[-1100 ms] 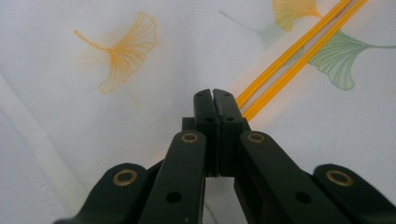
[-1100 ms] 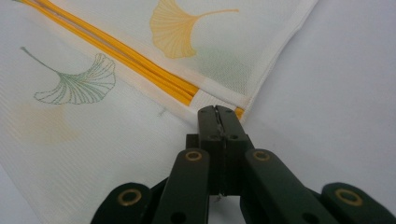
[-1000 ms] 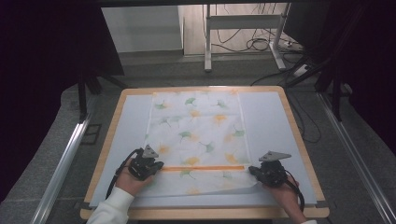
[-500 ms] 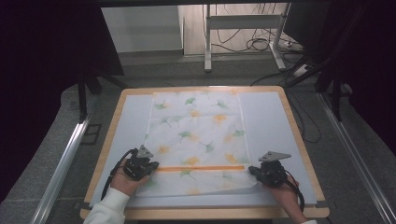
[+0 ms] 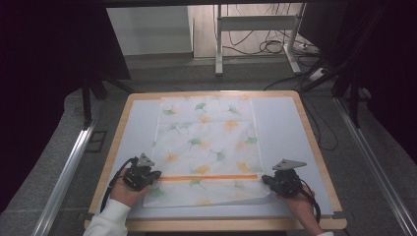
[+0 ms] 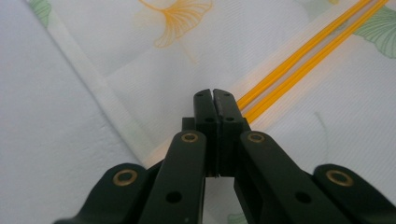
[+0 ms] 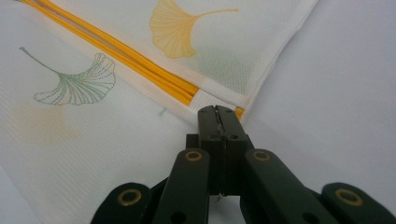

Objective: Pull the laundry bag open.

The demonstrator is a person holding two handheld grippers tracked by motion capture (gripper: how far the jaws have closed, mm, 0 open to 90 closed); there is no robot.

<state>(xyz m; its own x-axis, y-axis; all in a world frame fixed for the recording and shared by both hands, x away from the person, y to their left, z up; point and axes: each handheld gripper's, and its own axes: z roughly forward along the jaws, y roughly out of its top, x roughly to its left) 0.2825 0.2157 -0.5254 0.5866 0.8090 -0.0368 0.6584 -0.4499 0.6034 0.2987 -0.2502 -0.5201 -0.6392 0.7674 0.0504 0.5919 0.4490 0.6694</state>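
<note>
A white cloth (image 5: 206, 147) printed with green and orange ginkgo leaves lies flat on the table, its near part folded, with an orange double stripe (image 5: 209, 177) running across it. My left gripper (image 5: 156, 176) is shut at the stripe's left end. In the left gripper view its tips (image 6: 214, 93) rest over the cloth (image 6: 140, 60), just past the hem and beside the orange stripe (image 6: 299, 60). My right gripper (image 5: 265, 180) is shut at the stripe's right end, and its tips (image 7: 215, 110) touch the cloth corner (image 7: 219, 98). No cloth shows between either pair of jaws.
The cloth lies on a pale mat with a wooden table rim (image 5: 314, 147). Bare mat (image 5: 280, 128) lies right and left of the cloth. Metal rails (image 5: 69, 172) flank the table, with cables and a stand's legs (image 5: 255, 44) on the floor beyond.
My left gripper has slid a little to the left and toward the person, while the cloth stays put. The right gripper has hardly moved.
</note>
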